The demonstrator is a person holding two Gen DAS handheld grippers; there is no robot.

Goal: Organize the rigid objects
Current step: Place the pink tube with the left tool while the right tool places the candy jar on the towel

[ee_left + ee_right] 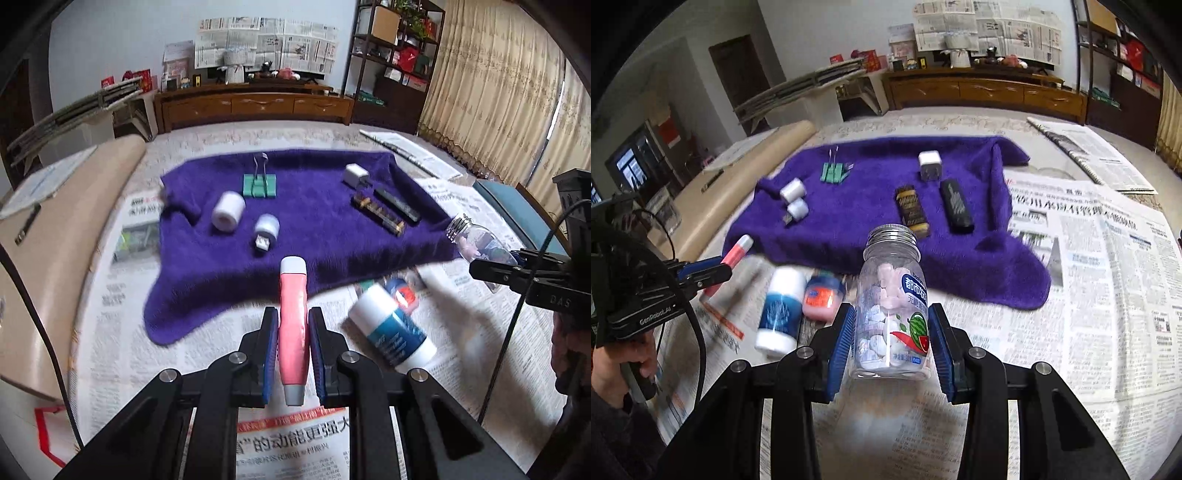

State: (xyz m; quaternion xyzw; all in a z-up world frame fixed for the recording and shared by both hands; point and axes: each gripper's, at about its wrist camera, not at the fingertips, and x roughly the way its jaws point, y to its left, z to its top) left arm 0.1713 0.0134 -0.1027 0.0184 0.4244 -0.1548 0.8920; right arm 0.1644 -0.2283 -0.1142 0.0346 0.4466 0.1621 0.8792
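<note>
My left gripper (293, 317) is shut on a pink stick with grey ends (293, 325), held above the newspaper near the front edge of the purple towel (295, 236). My right gripper (892, 325) is shut on a clear candy bottle with a metal screw cap (892, 291), lifted over the paper. The bottle (476, 240) also shows at the right in the left wrist view, and the pink stick (738, 251) at the left in the right wrist view. A white-and-blue bottle (391, 325) and a small pink jar (822, 297) lie on the newspaper between the two grippers.
On the towel lie two white rolls (228, 211), a green binder clip (259, 184), a white charger (355, 175), a gold-black bar (378, 214) and a black bar (397, 205). Newspaper (1108, 258) covers the table. A beige cushion (44, 229) runs along the left.
</note>
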